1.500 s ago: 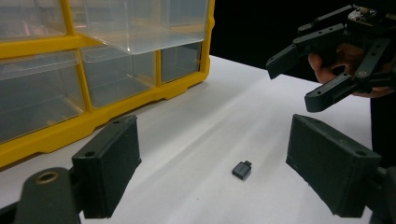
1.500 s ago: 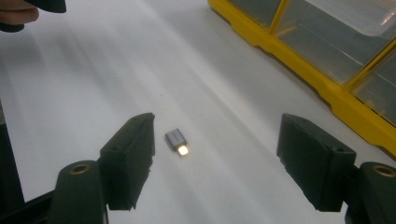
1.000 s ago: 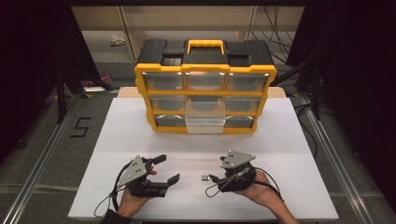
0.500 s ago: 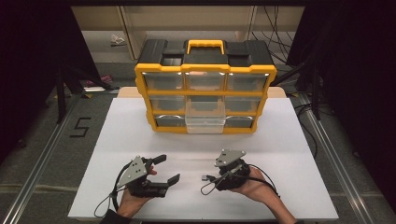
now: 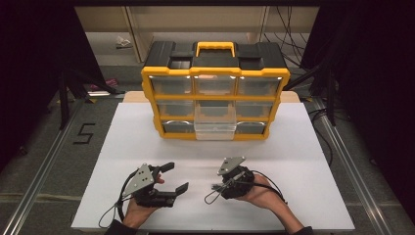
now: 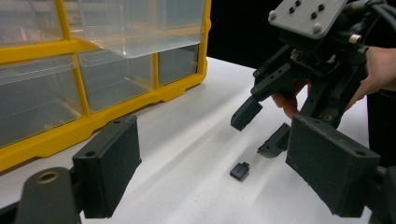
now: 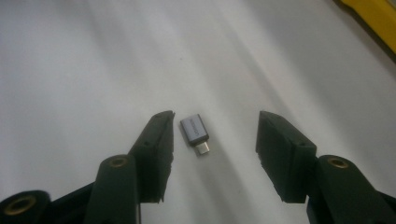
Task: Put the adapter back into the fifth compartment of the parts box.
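A white sheet covers the bench point(image 5: 147, 132), smooth and matte, with a strip of pale wood showing at its far edge behind a yellow and black organiser point(image 5: 215, 93). The organiser stands upright at the far middle of the bench, with a yellow carry handle on its black top and three rows of clear drawers; one clear drawer point(image 5: 214, 128) in the bottom row is pulled out towards the person. Around the bench the room is dark. The floor is grey, a figure five is marked on it to the left, metal rails run along both sides, and cables hang and lie at the far right. Pale shelving stands behind the organiser.

A small grey adapter point(image 7: 196, 132) lies flat on the white sheet at the near middle, well apart from the organiser. The right tool point(image 7: 212, 144) points down at it with one jaw on each side. Its jaws have just been closing, yet they stand apart, and neither pad touches the adapter, which lies closer to the left-hand jaw in the right gripper view. In the left gripper view the adapter shows as a dark block just below the right tool's tips.

The left tool point(image 5: 173, 177) is held near the bench's near left, jaws wide apart with nothing between them, aimed towards the right tool.
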Demonstrator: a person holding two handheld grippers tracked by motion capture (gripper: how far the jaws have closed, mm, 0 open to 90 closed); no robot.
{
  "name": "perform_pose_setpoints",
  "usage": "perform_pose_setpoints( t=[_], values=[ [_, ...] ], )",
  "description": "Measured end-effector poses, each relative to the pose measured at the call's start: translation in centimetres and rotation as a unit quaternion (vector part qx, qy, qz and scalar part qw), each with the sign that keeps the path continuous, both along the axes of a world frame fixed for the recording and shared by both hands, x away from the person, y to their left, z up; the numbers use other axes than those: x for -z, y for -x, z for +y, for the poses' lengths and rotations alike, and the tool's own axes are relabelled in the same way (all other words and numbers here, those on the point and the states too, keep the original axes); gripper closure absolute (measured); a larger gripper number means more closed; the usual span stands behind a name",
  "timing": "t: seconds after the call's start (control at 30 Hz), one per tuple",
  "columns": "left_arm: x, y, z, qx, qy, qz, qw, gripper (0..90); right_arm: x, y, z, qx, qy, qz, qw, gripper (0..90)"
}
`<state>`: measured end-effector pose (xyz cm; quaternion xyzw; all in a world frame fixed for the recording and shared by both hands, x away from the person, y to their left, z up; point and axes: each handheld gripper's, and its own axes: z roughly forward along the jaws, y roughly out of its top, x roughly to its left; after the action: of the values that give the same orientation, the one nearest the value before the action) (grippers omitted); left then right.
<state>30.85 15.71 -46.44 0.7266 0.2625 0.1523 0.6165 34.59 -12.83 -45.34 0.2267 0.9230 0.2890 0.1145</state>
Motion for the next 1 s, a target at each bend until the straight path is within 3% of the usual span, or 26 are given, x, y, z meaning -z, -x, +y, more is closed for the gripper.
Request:
perform_pose_setpoints(
  t=[0.4, 1.0],
  values=[
    [0.0, 0.0, 0.0, 0.000, -0.001, 0.000, 1.0000, 16.9, 1.1, -0.8, 0.9, -0.015, 0.020, 0.008, 0.9997, 56.7],
    [0.0, 0.0, -0.1, -0.001, -0.003, 0.001, 1.0000, 17.1, 2.0, -1.2, 2.2, -0.024, 0.039, 0.040, 0.9982, 71.3]
  ],
)
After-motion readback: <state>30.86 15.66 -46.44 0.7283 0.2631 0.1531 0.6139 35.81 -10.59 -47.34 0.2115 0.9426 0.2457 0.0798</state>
